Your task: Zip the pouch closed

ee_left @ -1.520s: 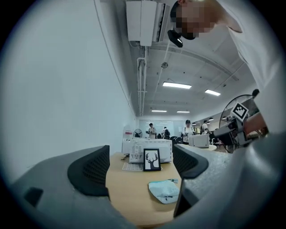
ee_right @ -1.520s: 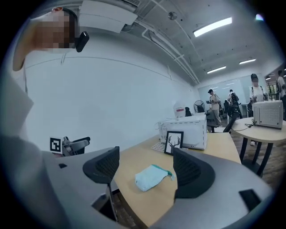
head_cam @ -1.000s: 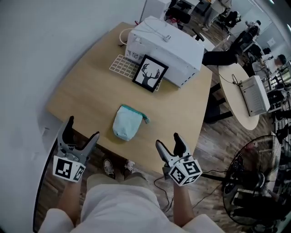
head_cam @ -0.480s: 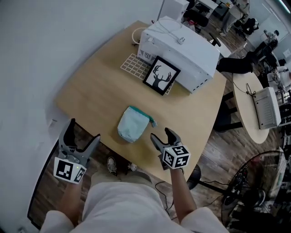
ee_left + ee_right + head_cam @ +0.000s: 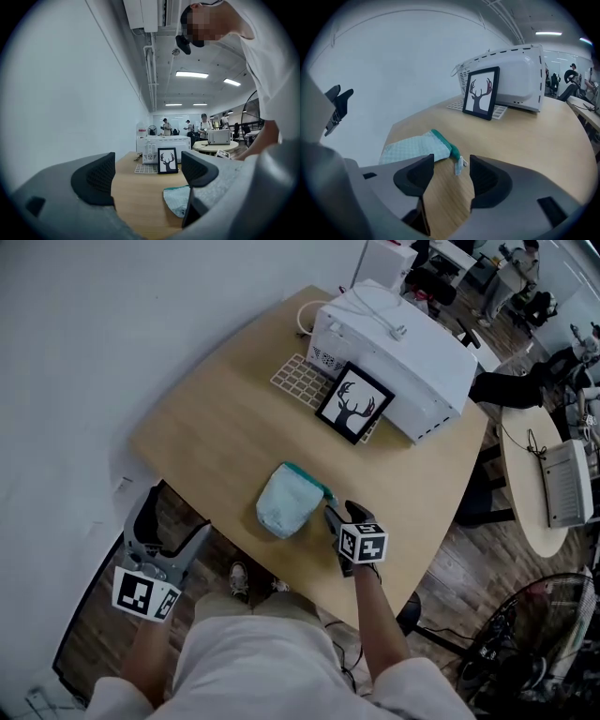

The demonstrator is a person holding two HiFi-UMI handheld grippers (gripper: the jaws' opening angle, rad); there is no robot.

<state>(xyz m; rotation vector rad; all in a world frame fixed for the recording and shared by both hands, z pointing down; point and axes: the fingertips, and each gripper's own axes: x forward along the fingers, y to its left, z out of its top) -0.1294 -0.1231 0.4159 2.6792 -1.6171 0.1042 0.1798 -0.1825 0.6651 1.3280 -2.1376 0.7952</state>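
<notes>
A pale mint pouch (image 5: 286,502) with a teal zipper band lies on the wooden table (image 5: 216,432) near its front edge. Its small zipper pull (image 5: 460,165) sticks out at the right end of the band (image 5: 443,142). My right gripper (image 5: 339,514) is tilted down at that end. Its jaws are closing, with the pull just ahead of the gap and neither pad touching it (image 5: 451,171). My left gripper (image 5: 169,526) hangs off the table's front left edge, open and empty. In the left gripper view (image 5: 147,176) one corner of the pouch (image 5: 177,201) shows.
A white appliance (image 5: 394,348) stands at the back of the table with a framed deer picture (image 5: 352,403) leaning on it and a white grid mat (image 5: 302,379) beside it. Off to the right are a round table (image 5: 539,493) and a floor fan (image 5: 534,634).
My right gripper moved forward and down from the table's front edge to the pouch's zipper end, and its jaws narrowed. The left gripper stayed almost where it was.
</notes>
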